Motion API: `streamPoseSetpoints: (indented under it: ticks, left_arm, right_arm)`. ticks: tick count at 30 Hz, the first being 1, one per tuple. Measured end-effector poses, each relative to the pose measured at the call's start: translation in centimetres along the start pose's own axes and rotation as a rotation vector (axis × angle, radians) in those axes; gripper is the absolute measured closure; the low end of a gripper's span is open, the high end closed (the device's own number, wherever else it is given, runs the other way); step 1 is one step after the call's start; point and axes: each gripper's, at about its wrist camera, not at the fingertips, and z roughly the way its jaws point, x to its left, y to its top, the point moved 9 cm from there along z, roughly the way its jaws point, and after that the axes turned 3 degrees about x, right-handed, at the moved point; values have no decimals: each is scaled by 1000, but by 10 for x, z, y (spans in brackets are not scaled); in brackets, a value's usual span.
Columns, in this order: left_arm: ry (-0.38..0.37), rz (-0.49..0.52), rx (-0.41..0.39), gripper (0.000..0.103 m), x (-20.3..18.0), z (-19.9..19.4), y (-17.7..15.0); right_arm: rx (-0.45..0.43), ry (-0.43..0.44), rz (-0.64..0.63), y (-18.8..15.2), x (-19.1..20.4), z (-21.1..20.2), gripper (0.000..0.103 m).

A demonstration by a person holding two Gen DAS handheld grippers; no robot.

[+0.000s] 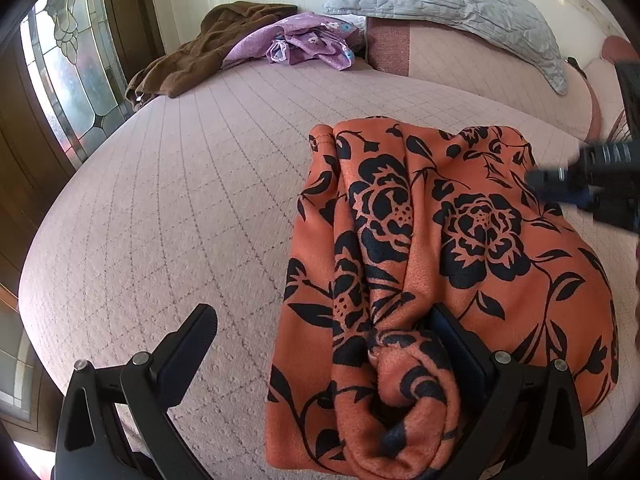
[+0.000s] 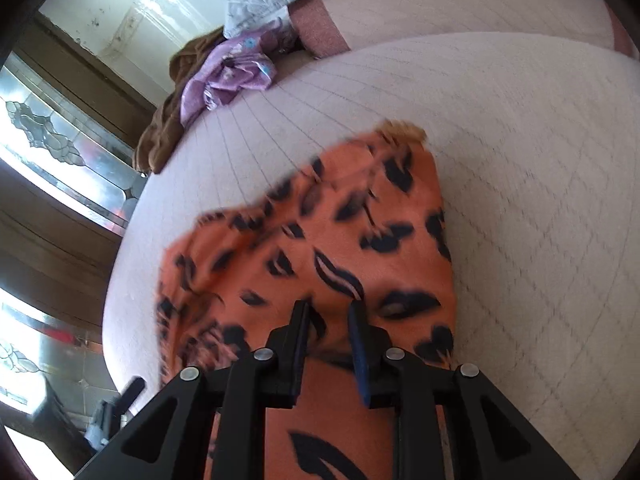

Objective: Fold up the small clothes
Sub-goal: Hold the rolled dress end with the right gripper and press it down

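- The bed (image 1: 168, 200) wears a pale pink quilted cover, with a stained-glass window (image 1: 68, 72) to one side and a grey quilt (image 1: 448, 4) at the head.
- At the far edge, well apart from the work, lie a brown garment (image 1: 192, 60) and a purple flowered cloth (image 1: 304, 40).
- The orange cloth (image 1: 460, 248) with black flowers lies part-folded on the cover, nearer the right side, with a thick roll bunched along its near edge.
- The left claw (image 1: 320, 332) stands wide open: its right finger is against or tucked into the roll, its left finger is over bare cover, and it grips nothing.
- The right claw (image 2: 328, 316) is over the cloth's near end with its jaws only narrowly apart. Fabric shows in the gap, but blur makes it impossible to tell whether any is pinched.
- Risk: if the right claw pulls with only a thin nip of fabric, the cloth could slip out and the fold fall slack.
- Risk: with nothing held on the left, a tug from the right may drag the whole cloth across the cover instead of folding it.
- Risk: the bunched roll may be trapped inside the next fold, leaving a lumpy result.
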Motion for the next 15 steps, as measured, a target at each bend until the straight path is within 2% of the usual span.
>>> streamPoseSetpoints:
  ticks: [4, 7, 9, 12, 15]
  left_arm:
    - [-4, -5, 3, 0, 0, 1, -1]
    - [-10, -5, 5, 0, 0, 2, -1]
    - [-12, -5, 6, 0, 1, 2, -1]
    - [-20, -11, 12, 0, 2, 3, 0]
    - [-23, -11, 13, 0, 2, 4, 0]
  right_arm:
    - [-59, -34, 76, 33, -11, 2, 79]
    - [23, -84, 148, 33, -36, 38, 76]
    - [-5, -63, 144, 38, -35, 37, 76]
    - [22, -113, 103, 40, -24, 33, 75]
    - [28, -30, 44, 42, 7, 31, 75]
